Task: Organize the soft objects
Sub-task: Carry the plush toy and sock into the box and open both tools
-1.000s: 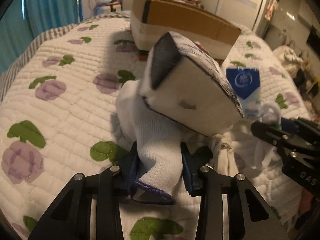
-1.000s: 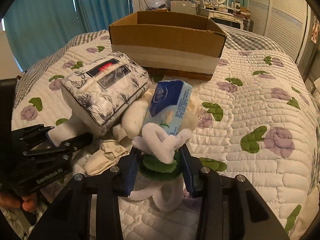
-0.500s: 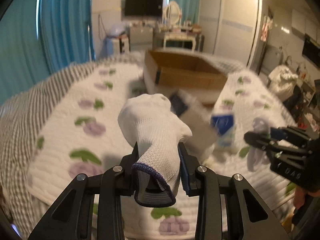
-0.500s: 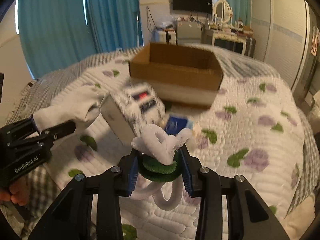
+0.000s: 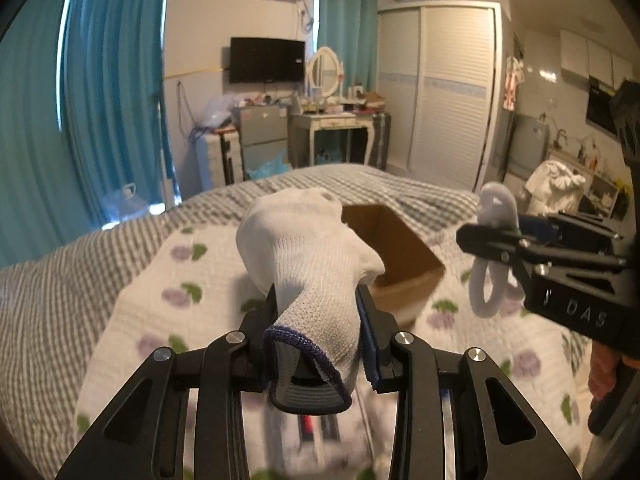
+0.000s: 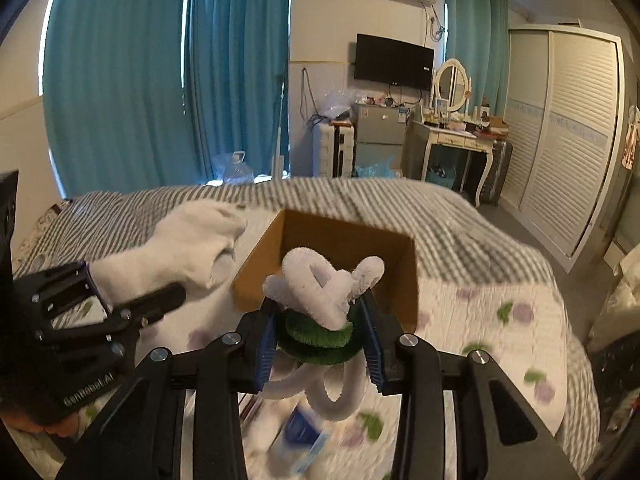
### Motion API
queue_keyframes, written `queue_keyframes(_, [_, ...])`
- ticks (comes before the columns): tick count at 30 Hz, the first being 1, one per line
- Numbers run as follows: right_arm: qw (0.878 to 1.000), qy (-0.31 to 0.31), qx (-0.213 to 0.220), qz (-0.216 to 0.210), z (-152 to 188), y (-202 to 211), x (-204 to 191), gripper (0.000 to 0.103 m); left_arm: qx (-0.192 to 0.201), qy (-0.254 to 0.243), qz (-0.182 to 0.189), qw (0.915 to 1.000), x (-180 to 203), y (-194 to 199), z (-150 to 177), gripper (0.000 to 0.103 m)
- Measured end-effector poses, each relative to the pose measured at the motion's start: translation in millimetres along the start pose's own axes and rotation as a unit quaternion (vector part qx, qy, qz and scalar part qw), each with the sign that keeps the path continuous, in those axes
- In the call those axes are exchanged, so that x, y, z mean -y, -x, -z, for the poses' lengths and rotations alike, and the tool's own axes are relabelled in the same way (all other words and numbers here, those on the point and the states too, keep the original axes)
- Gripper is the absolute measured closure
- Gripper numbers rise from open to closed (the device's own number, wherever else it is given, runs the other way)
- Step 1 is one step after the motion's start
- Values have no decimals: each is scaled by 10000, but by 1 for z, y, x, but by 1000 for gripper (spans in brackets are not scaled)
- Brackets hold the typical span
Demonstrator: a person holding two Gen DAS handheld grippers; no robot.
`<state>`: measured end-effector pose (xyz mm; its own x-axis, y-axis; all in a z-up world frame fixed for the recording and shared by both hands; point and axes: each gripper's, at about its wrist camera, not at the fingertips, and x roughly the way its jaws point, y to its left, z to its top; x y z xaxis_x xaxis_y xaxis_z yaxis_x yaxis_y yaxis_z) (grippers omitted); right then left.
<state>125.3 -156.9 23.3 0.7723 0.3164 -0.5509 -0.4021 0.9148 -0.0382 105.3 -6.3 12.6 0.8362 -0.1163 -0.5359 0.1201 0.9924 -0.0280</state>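
Note:
My left gripper point(image 5: 318, 316) is shut on a white sock point(image 5: 308, 248) with a dark cuff and holds it in the air above the bed. It shows at the left of the right wrist view point(image 6: 160, 300), with the sock point(image 6: 188, 240). My right gripper point(image 6: 320, 320) is shut on a fluffy white and green loop toy point(image 6: 324, 300), held high in front of the open cardboard box point(image 6: 344, 240). It shows at the right of the left wrist view point(image 5: 480, 240), with the toy point(image 5: 492, 264). The box point(image 5: 400, 264) stands on the quilt behind the sock.
The flowered quilt point(image 5: 160, 280) covers a striped bed point(image 6: 360, 196). A blue tissue pack point(image 6: 304, 432) lies blurred below my right gripper. Blue curtains point(image 6: 160, 80), a dresser point(image 6: 452, 140) and a wardrobe point(image 6: 568, 120) stand beyond the bed.
Both grippers have risen from the pile on the quilt and moved toward the box, each keeping its item. The tissue packs stayed on the bed below.

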Motion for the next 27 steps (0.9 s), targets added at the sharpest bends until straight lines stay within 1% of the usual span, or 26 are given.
queue_keyframes(3, [10000, -9, -34, 60, -18, -25, 13, 66, -26, -51, -56, 10000, -2, -30, -13, 70])
queue_keyframes(7, [9997, -102, -207, 89, -34, -73, 34, 66, -109, -202, -41, 9997, -2, -66, -21, 70])
queue_keyframes(11, [9988, -240, -416, 52, -36, -119, 53, 66, -227, -358, -100, 9991, 0, -104, -25, 70])
queue_keyframes(14, [9966, -525, -615, -175, -33, -156, 67, 66, -343, -434, -108, 9984, 2, -127, -24, 70])
queue_keyframes(15, [9960, -575, -653, -213, -31, -163, 70, 66, -391, -438, -103, 9982, 3, -133, -23, 69])
queue_keyframes(17, [9950, -666, -700, -271, -26, -176, 76, 65, -448, -496, -96, 9977, 5, -141, -18, 64])
queue_keyframes(18, [9946, -716, -696, -279, -24, -180, 79, 65, -485, -559, -94, 9972, 6, -144, -17, 64])
queue_keyframes(19, [9943, -762, -693, -284, -20, -180, 82, 63, -562, -651, -144, 9962, 9, -146, -15, 63])
queue_keyframes(21, [9941, -815, -682, -204, -16, -178, 86, 52, -671, -757, -371, 9942, 14, -152, -13, 55])
queue_keyframes(23, [9947, -839, -586, -38, -16, -169, 90, 36, -574, -760, -539, 9940, 13, -148, -11, 36])
queue_keyframes(24, [9949, -859, -536, 17, -17, -163, 91, 32, -526, -708, -552, 9946, 12, -144, -12, 34])
queue_keyframes(27, [9948, -918, -429, 78, -23, -143, 96, 31, -552, -510, -509, 9959, 8, -131, -19, 33])
